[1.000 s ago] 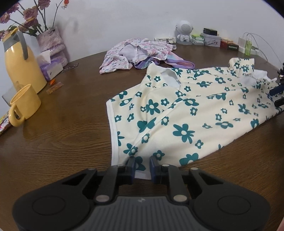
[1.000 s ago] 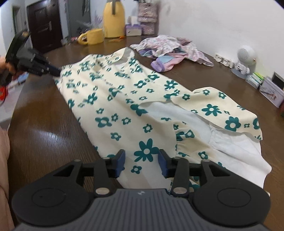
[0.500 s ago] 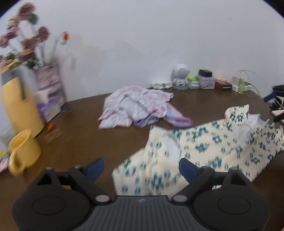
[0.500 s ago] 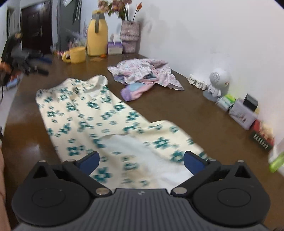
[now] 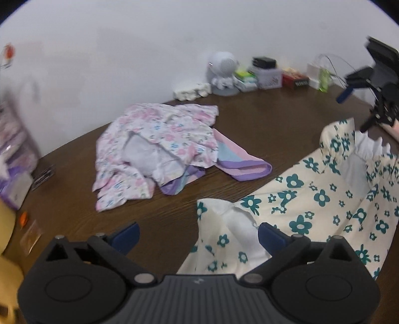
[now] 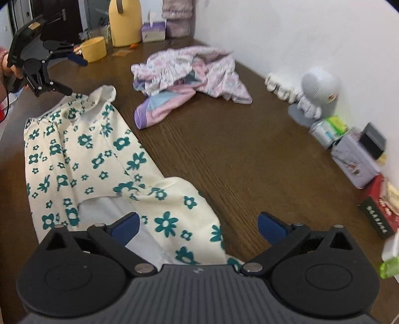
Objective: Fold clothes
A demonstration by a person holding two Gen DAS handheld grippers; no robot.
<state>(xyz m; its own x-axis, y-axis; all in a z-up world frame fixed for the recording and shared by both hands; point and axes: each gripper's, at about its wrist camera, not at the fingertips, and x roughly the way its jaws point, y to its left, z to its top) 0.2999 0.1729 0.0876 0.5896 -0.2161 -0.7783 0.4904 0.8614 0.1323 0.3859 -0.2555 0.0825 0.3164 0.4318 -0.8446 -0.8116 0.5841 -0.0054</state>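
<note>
A cream dress with teal flowers (image 5: 311,199) (image 6: 82,159) lies on the brown table as a long folded strip. My left gripper (image 5: 198,235) hangs open above one end of it, where the white lining shows. Nothing is between its fingers. My right gripper (image 6: 198,224) is open too, over the other end, and touches no cloth. Each gripper also shows in the other's view: the right gripper (image 5: 352,113) is at the far right, the left gripper (image 6: 74,76) at the upper left in a person's hand.
A crumpled pink floral garment (image 5: 159,139) (image 6: 184,67) lies on a lilac and pink cloth (image 5: 239,162) beyond the dress. A yellow jug (image 6: 124,22), a yellow mug (image 6: 96,48), a tissue box (image 6: 153,31), a small white figure (image 5: 223,72) and boxes (image 6: 354,154) line the wall.
Both grippers were shut on the dress's near edge; they have opened, let it go and lifted away. The dress now lies as a narrower strip.
</note>
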